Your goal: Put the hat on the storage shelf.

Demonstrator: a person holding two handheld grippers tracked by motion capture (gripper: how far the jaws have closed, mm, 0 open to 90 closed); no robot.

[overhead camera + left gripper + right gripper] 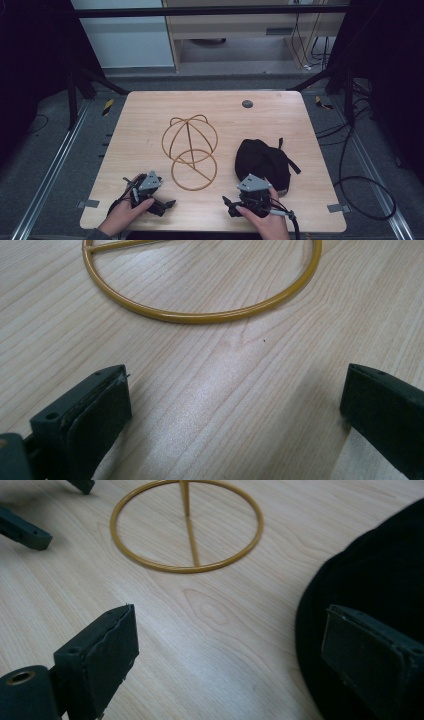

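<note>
Wooden table (150,115), lit from above. A gold wire stand (190,152) sat near mid-table, its flat base ring toward the near edge and its domed frame rising on the far side. A black cap (262,160) lay to the right of it, apart from the stand, crown up, strap trailing to the right.

Left gripper (165,205) rested low at the near left, just short of the base ring; jaws stood wide, nothing between them. Right gripper (231,207) sat at the near right, close against the cap's near edge; jaws wide apart, no grip on anything.

Progress, as I judged it: the likely job was setting the cap on the stand, and nothing of it was done. Cap on the table, stand bare. Left to do: take hold of the cap, lift it, seat it over the dome.

Views compared: the high view gave the whole layout and the dome. The left gripper view gave the near arc of the ring (200,316) beyond its open jaws. The right gripper view showed the cap's dark cloth (370,580) beside and behind one jaw, the ring with its crossbar (187,527), and the other gripper's jaws at upper left.
</note>
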